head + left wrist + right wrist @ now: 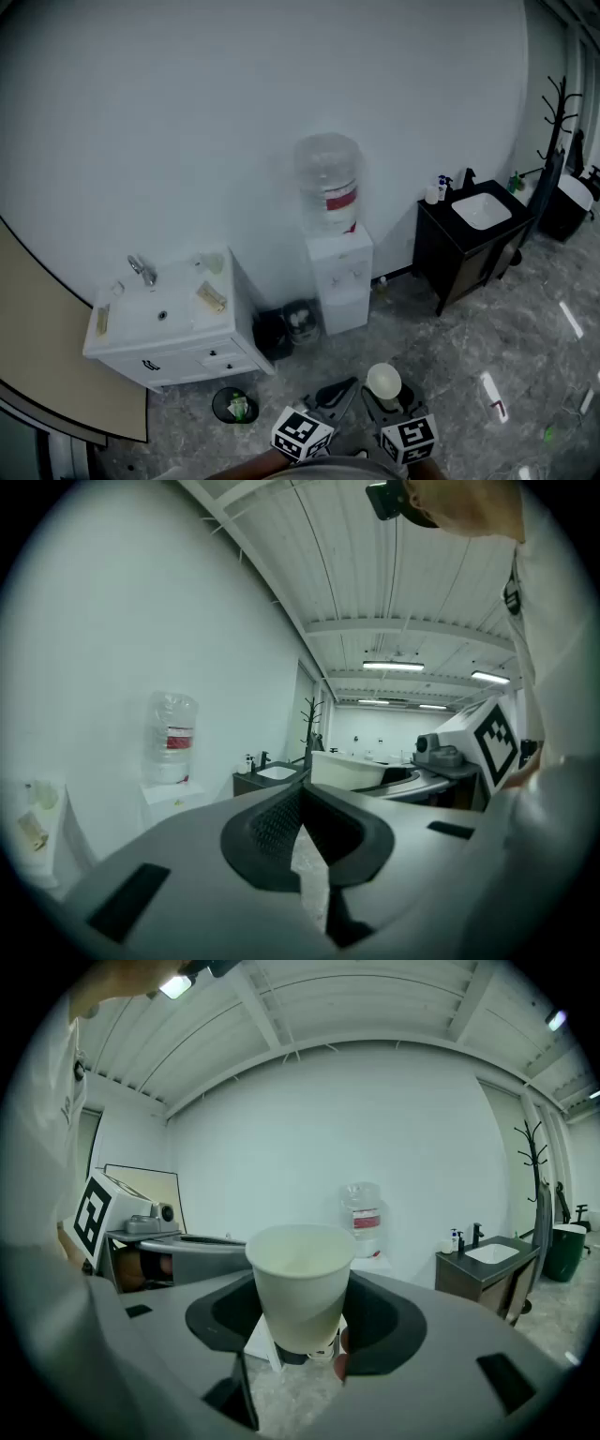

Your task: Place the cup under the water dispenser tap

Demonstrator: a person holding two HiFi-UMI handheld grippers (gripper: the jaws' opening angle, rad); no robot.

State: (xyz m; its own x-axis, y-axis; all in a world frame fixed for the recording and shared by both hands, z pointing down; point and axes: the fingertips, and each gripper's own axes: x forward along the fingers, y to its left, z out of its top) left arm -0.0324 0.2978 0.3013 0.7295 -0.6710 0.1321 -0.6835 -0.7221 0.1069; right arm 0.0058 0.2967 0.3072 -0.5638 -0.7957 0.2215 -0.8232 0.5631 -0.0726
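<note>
Cup (300, 1274) stands upright in the right gripper (305, 1312), pinched between its two jaws.
Water dispenser (336, 253) is well apart, straight ahead by the wall (a long carry, I think); left gripper (300, 803) is closed and empty.

Head view looks down, gripper views level; all share water dispenser (337, 272)

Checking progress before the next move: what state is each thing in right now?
cup: upright, looks empty, held off the floor.
right gripper: shut on the cup.
left gripper: shut, empty.
water dispenser: upright, bottle on top, cup not yet under it.
</note>
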